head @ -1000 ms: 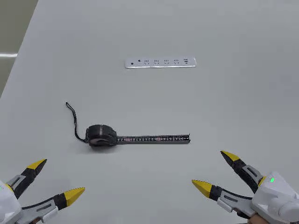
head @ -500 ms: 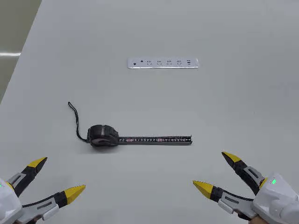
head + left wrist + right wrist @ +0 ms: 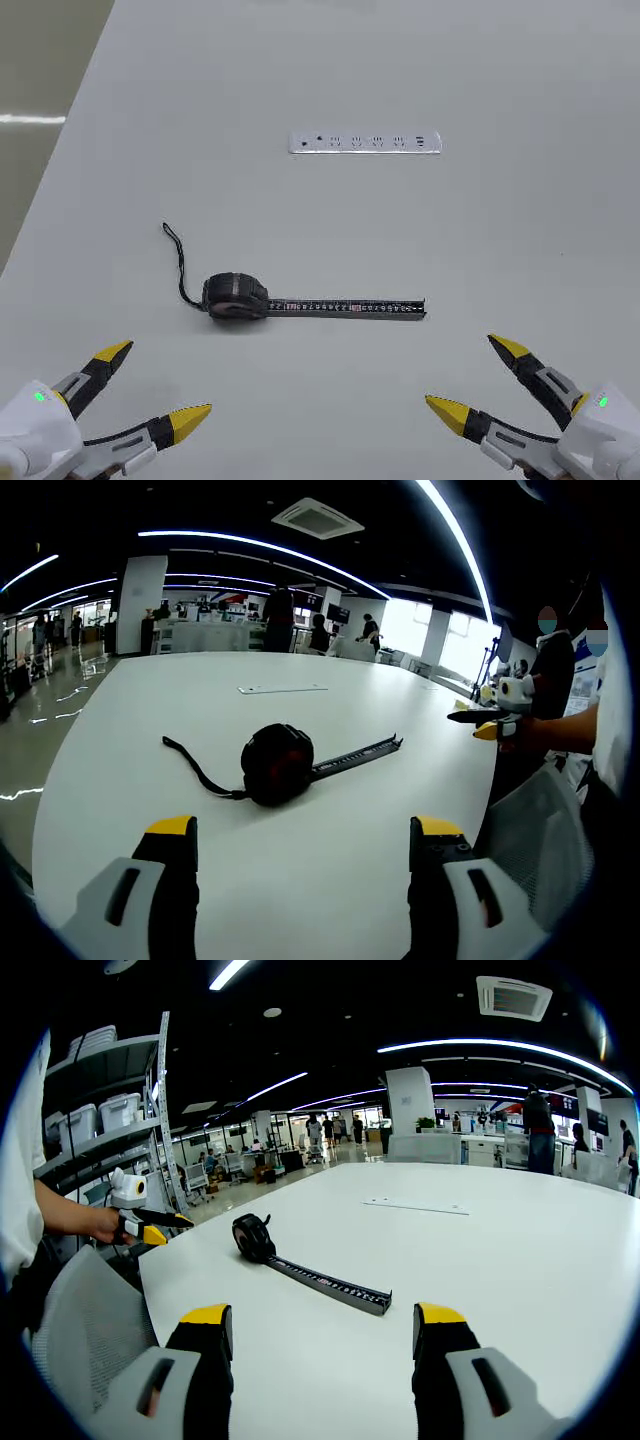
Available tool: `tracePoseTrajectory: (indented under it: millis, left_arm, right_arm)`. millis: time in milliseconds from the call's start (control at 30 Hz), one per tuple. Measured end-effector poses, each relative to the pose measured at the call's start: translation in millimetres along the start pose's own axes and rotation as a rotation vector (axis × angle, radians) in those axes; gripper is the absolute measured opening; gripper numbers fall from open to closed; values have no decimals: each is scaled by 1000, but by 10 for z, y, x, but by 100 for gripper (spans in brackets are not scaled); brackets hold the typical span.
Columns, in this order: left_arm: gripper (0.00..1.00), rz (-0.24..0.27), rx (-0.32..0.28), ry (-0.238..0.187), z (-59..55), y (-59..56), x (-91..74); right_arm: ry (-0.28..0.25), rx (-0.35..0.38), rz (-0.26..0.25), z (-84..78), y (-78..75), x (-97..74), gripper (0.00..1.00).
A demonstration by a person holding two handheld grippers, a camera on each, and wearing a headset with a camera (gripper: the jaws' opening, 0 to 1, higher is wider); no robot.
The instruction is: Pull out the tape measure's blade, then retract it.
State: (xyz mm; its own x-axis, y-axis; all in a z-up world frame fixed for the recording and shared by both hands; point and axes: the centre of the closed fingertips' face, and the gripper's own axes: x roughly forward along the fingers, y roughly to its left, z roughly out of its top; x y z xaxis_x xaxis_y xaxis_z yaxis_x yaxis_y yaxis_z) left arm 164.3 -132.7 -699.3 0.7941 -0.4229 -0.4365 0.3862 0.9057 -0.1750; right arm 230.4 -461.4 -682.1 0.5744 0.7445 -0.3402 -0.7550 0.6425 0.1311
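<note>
The left tool (image 3: 155, 380) and right tool (image 3: 472, 375) hover released, as before. The tape measure (image 3: 237, 296) lies unmoved, blade (image 3: 350, 307) out; I judge retraction remains.

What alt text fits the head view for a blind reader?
A black tape measure lies on a white table, blade pulled out rightward. The left gripper and right gripper hover open at the bottom corners; a power strip lies beyond.

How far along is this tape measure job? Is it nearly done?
About halfway, it seems. Done: the blade lies pulled out of the tape measure's case along the table. In hand: nothing; the left gripper and right gripper hover short of it, jaws open and empty. Left: retracting the blade into the case.
</note>
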Motion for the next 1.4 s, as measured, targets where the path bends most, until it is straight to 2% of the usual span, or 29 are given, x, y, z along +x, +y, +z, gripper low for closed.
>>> tracePoseTrajectory:
  millis: [200,267,467,767,833,900,1033,1400]
  left_arm:
    - [85,14,-22,4,-16,26,47]
    - [86,38,-18,16,-29,44,77]
    - [87,85,-49,5,-9,76,167]
    - [88,121,-73,1,37,89,291]
    - [88,138,-74,11,28,103,322]
    - [88,134,-74,11,43,84,354]
    - [88,171,-83,19,49,139,387]
    - [90,202,-87,10,148,161,528]
  right_arm:
    - [7,0,7,-33,-2,35,74]
    - [8,0,10,-47,-10,51,74]
    - [2,3,16,-27,-58,91,73]
    - [-3,3,26,-26,-142,154,73]
    - [0,0,33,-38,-154,177,73]
    - [4,1,37,-52,-177,200,73]
    - [7,-7,45,-33,-197,241,72]
    - [20,-11,64,-99,-313,369,72]
